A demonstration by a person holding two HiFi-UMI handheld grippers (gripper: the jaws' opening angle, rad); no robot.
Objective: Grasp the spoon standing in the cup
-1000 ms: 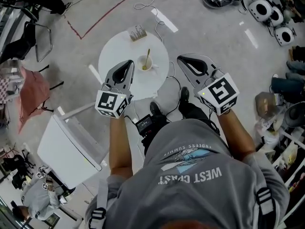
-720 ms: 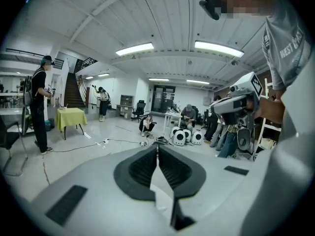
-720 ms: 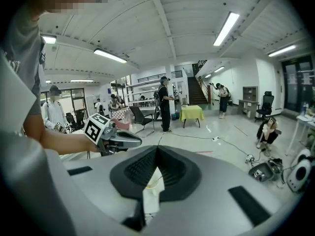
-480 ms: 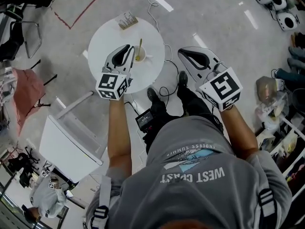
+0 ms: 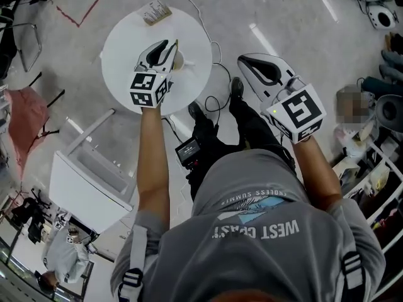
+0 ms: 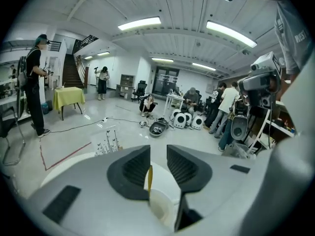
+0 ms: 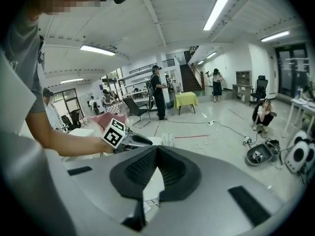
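Note:
On a round white table [image 5: 123,43] stands a white cup [image 5: 179,60] with a yellow spoon [image 5: 176,46] upright in it. My left gripper [image 5: 170,45] reaches over the cup, and its jaws are opening. In the left gripper view the spoon handle [image 6: 149,176] stands in the gap between the jaws of the left gripper [image 6: 158,155], close to the left pad and clear of the right one, with the cup [image 6: 162,205] just below. My right gripper [image 5: 252,68] hangs shut and empty over the floor, right of the table.
A small holder with printed cards [image 5: 155,10] sits at the table's far edge. A white cable [image 5: 208,24] runs across the floor beyond. A white board [image 5: 88,184] and a chair with pink cloth [image 5: 16,121] stand to the left. Several people move about the hall.
My left gripper has moved forward across the table from its near edge to the cup, so the spoon handle now stands between its jaws. The right gripper has stayed where it was.

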